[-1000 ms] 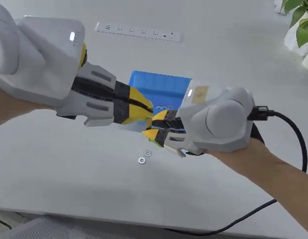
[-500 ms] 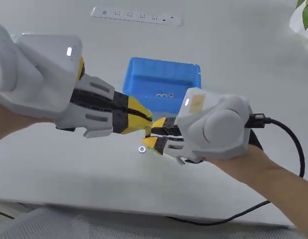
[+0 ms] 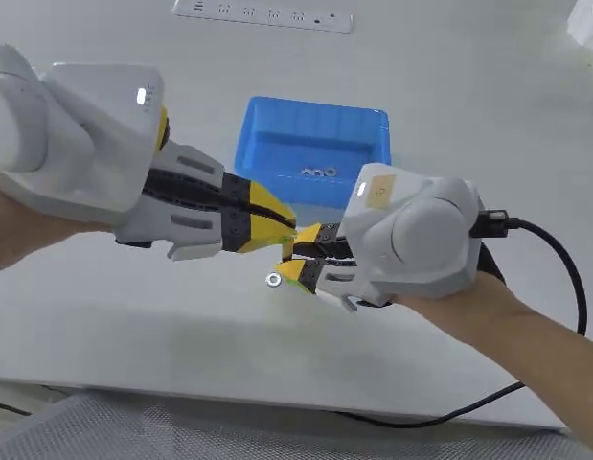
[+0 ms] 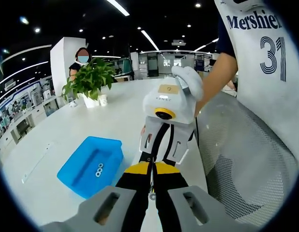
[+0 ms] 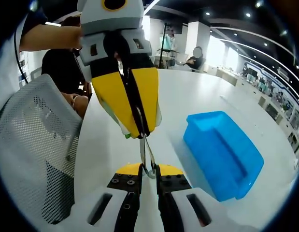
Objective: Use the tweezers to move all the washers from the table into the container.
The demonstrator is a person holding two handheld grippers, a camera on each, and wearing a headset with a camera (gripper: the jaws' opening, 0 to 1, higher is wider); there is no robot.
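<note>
The thin silver tweezers (image 5: 143, 140) run between the two grippers, which meet tip to tip above the white table. My left gripper (image 3: 285, 228) comes in from the left, its yellow jaws shut on one end. My right gripper (image 3: 298, 261) faces it from the right, shut on the rounded end (image 5: 148, 175). In the left gripper view the tweezers (image 4: 152, 181) show as a sliver between the shut jaws of the left gripper (image 4: 152, 170). One washer (image 3: 273, 280) lies on the table just below the tips. The blue container (image 3: 277, 144) sits behind, holding several washers (image 3: 319, 173).
A white power strip (image 3: 262, 14) lies at the table's far edge. A black cable (image 3: 555, 259) trails from the right gripper over the near edge. A potted plant (image 4: 89, 79) stands beyond the container (image 4: 81, 164). A mesh chair (image 5: 38, 145) stands beside the table.
The head camera has shifted, so the container sits lower in view. The grippers stay tip to tip. Two washers showed below the tips a second ago; one shows now.
</note>
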